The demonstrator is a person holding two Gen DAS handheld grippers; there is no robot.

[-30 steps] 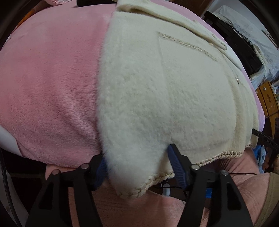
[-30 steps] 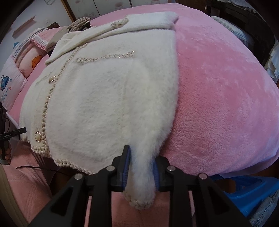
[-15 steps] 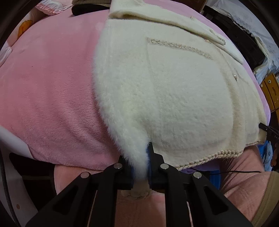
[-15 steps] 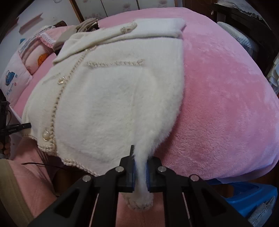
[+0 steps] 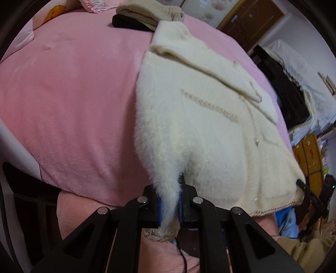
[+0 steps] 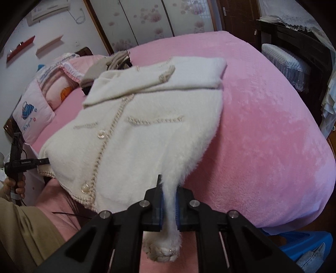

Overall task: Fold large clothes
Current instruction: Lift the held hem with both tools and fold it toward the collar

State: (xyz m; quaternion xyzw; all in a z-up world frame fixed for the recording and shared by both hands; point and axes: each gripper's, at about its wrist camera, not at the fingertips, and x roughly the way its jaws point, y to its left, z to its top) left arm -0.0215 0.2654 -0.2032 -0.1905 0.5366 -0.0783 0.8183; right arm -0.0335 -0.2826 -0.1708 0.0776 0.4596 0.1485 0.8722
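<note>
Pinching a bottom corner of the cream fleece cardigan (image 5: 195,134), the left gripper (image 5: 169,206) sits at the bottom centre of its own view, its blue pads clamped hard on the gathered hem with a knot of braided trim poking out below. The right gripper (image 6: 169,206) does the same at the bottom centre of its view, clenched on the opposite hem corner. Both sets of jaws have just been closing, and fleece is squeezed between each pair.

From the 2 grips the cardigan runs up the middle of each frame across the pink blanket (image 5: 69,109), front side up, buttons and braided placket showing, with both sleeves already crossed over the chest near the top. A stack of folded clothes (image 5: 147,14) lies beyond the collar at the upper edge, and a pillow (image 6: 31,113) sits at the left of the right view.

The step in hand looks like carrying the hem up to the collar. To do it well, I judge both corners should rise level and together, keeping the hem taut so the thick pile does not sag, then land squarely on the shoulders without disturbing the crossed sleeves.
</note>
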